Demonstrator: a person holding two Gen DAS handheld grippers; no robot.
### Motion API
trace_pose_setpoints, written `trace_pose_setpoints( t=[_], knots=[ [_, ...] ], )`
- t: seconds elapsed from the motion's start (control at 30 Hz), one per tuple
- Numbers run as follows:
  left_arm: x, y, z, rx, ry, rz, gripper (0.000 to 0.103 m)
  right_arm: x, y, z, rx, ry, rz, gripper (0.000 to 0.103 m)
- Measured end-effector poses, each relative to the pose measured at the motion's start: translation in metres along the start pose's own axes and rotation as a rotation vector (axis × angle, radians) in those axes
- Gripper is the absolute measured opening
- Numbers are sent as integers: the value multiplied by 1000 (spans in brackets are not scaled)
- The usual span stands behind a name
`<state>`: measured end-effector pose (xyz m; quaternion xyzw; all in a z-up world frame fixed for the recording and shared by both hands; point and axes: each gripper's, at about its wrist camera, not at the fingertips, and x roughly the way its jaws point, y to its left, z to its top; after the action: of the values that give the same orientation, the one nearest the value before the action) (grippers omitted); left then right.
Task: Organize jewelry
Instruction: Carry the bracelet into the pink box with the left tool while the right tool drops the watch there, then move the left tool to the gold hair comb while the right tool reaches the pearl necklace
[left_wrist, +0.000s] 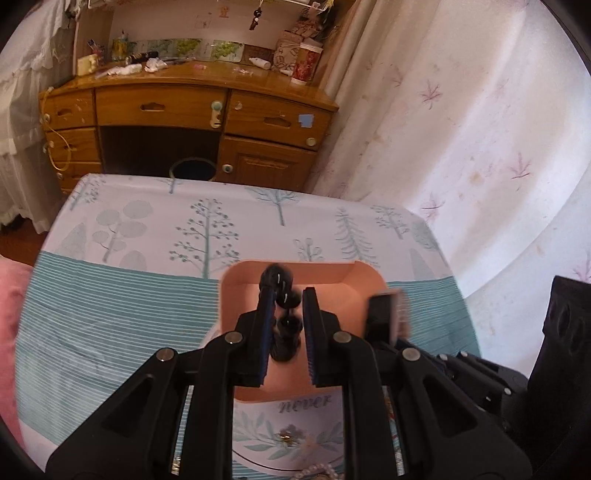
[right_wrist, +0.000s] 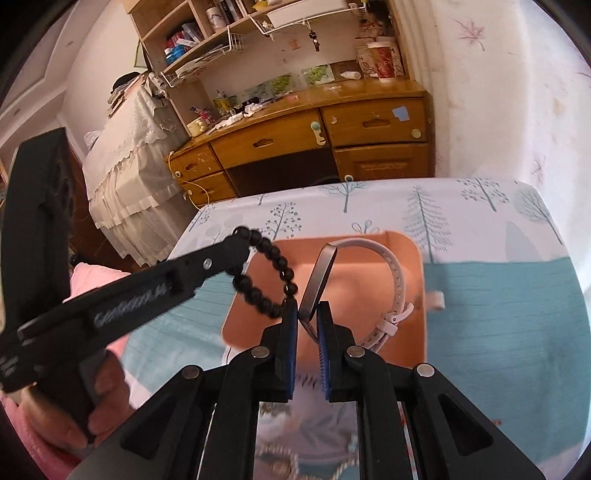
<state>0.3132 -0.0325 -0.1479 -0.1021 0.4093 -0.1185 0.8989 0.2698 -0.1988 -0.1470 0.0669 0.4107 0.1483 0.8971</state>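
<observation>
Black glossy beads of the bracelet (right_wrist: 266, 275), pinched limp and slippery in the left hand-held gripper (left_wrist: 286, 295) over the peach tray (right_wrist: 413, 295), are best gripped across the strand, while the right hand-held gripper (right_wrist: 308, 314) is clamped on the stiff watch (right_wrist: 320, 280).

Black bead bracelet (right_wrist: 264, 275): a ring of shiny round black beads. It hung in the air over the pink box, pinched at its top.
Watch (right_wrist: 317, 282): a dark flat face with a pale, whitish strap that had little holes. It stood on its edge above the box, pinched at the bottom of its face, and the strap curled off to the right.
Pink box (right_wrist: 415, 295): open and square with round corners, on the tree-print cloth. It looked empty, maybe.
</observation>
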Motion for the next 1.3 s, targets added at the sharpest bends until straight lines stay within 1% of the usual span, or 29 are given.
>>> trace_pose_setpoints(
  t=[0.03,0.07,0.1,0.13,0.17,0.23,0.27,0.3,0.33,0.4,0.5,0.6,0.7,0.83,0.9,0.97,1.03,1.1,1.2,1.3],
  knots=[
    [-1,1,1,-1,-1,6,13,7,-1,4,3,14,-10,17],
    [-2,3,2,-9,3,1,13,15,-4,3,8,25,-20,36],
    [-3,4,2,-15,8,-4,14,21,-6,4,19,28,-30,54],
    [-4,5,2,-17,11,-3,14,22,-9,4,28,13,-30,57],
    [-6,6,1,-18,14,4,17,16,-10,6,34,-19,-22,59],
    [-10,10,-2,-24,17,33,30,10,-15,0,35,-37,-27,64],
    [-13,12,-5,-31,17,46,46,7,-16,-1,33,-39,-35,67],
    [-16,15,-8,-40,16,56,56,3,-17,-2,29,-41,-42,71],
    [-20,18,-12,-50,14,65,57,-1,-18,-5,24,-43,-51,73],
    [-27,25,-21,-74,24,74,57,-10,-20,-12,17,-45,-71,80],
    [-36,38,-34,-105,53,90,58,-25,-21,-29,16,-30,-95,83],
    [-43,49,-52,-114,94,125,58,-37,-23,-49,15,-8,-117,86],
    [-51,57,-73,-120,133,162,58,-44,-24,-73,-2,15,-131,86],
    [-60,69,-100,-144,182,171,59,-50,-19,-104,-58,65,-147,87],
    [-63,71,-112,-141,204,180,65,-51,-16,-119,-96,97,-159,87],
    [-64,72,-124,-132,228,197,68,-52,-10,-134,-145,126,-175,87],
    [-63,72,-135,-115,261,219,68,-52,-1,-150,-218,152,-195,87],
    [-61,71,-143,-100,289,221,68,-50,15,-166,-337,175,-235,87],
    [-63,69,-156,-85,309,215,69,-47,34,-187,-498,192,-251,87],
    [-61,65,-163,-71,321,211,69,-44,46,-200,-553,213,-256,87]
  ],
)
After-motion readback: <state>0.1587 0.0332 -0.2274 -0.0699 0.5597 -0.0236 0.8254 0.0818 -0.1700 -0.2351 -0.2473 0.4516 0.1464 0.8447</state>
